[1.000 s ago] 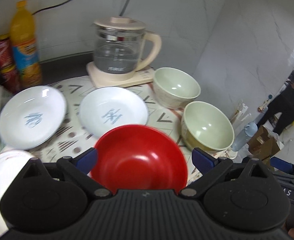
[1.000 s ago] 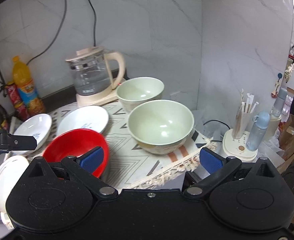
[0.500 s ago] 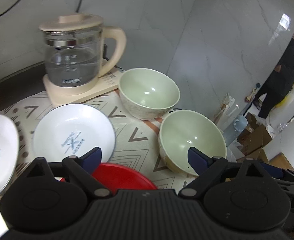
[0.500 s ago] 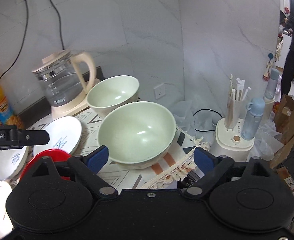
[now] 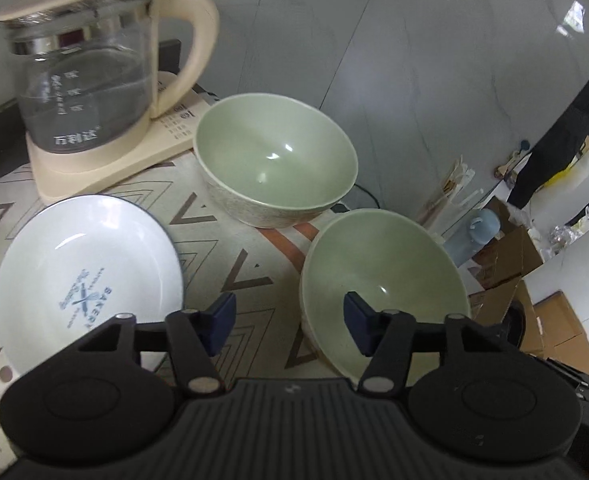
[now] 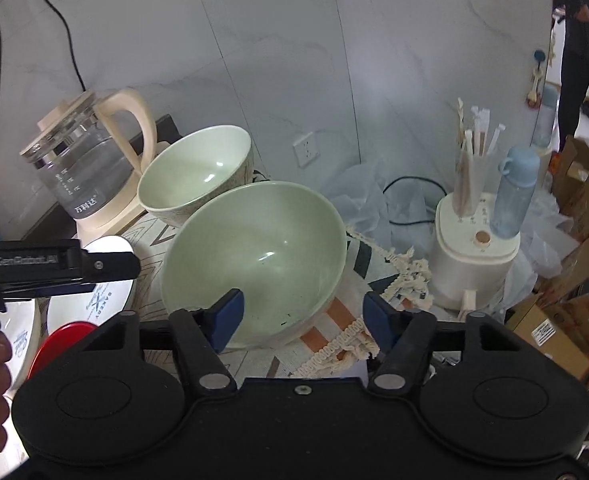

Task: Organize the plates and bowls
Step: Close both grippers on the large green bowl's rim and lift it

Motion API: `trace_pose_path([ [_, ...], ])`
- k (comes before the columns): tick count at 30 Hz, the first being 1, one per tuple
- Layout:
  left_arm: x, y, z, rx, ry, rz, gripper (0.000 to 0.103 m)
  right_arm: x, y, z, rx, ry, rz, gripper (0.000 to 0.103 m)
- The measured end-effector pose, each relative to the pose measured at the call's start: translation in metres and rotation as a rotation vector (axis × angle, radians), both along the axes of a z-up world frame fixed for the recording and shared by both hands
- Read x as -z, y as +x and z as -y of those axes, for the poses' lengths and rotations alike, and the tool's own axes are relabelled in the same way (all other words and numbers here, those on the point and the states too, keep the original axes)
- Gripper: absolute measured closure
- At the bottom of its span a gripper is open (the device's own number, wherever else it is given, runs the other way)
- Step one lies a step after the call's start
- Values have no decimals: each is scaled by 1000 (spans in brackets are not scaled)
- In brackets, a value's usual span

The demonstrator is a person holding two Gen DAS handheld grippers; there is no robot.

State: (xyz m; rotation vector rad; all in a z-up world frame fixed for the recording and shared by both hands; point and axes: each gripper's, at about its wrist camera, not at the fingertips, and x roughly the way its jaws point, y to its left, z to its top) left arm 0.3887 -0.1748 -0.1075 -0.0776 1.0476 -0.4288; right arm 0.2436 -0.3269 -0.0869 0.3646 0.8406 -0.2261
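Item: near green bowl (image 6: 254,264), at the fringed right edge of the patterned mat (image 5: 230,264). Both tools converge on its near rim, probably for a shared lift. Left gripper (image 5: 288,326): jaws closing, rim between them, not visibly pinched. Right gripper (image 6: 300,320): jaws closing, rim between, likewise unclamped. Far green bowl (image 5: 274,156): toward the mat's back edge, beside the kettle (image 5: 90,80). White plate (image 5: 86,280): left of the bowls. Right view alone shows the red dish (image 6: 60,340); left view alone shows the plate whole.

Home kitchen corner: glass kettle (image 5: 82,80), bowls (image 5: 274,160) on patterned mat (image 5: 222,240), marble-tiled wall (image 6: 254,60), wall sockets (image 6: 306,154).
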Motion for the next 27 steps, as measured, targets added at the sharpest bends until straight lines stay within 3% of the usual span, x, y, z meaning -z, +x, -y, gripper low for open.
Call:
trace_pose_path([
  [4, 14, 12, 6, 6, -20, -60, 62, 9, 11, 4, 24, 10, -30, 48],
  [9, 24, 19, 14, 26, -33, -95, 79, 20, 21, 9, 34, 27, -56, 68],
  [14, 35, 27, 20, 38, -33, -142, 95, 27, 30, 9, 37, 22, -80, 77],
  [17, 35, 28, 24, 39, -15, -134, 95, 36, 36, 9, 35, 27, -120, 80],
  [27, 16, 17, 17, 32, -30, -88, 95, 29, 33, 6, 44, 15, -94, 82],
])
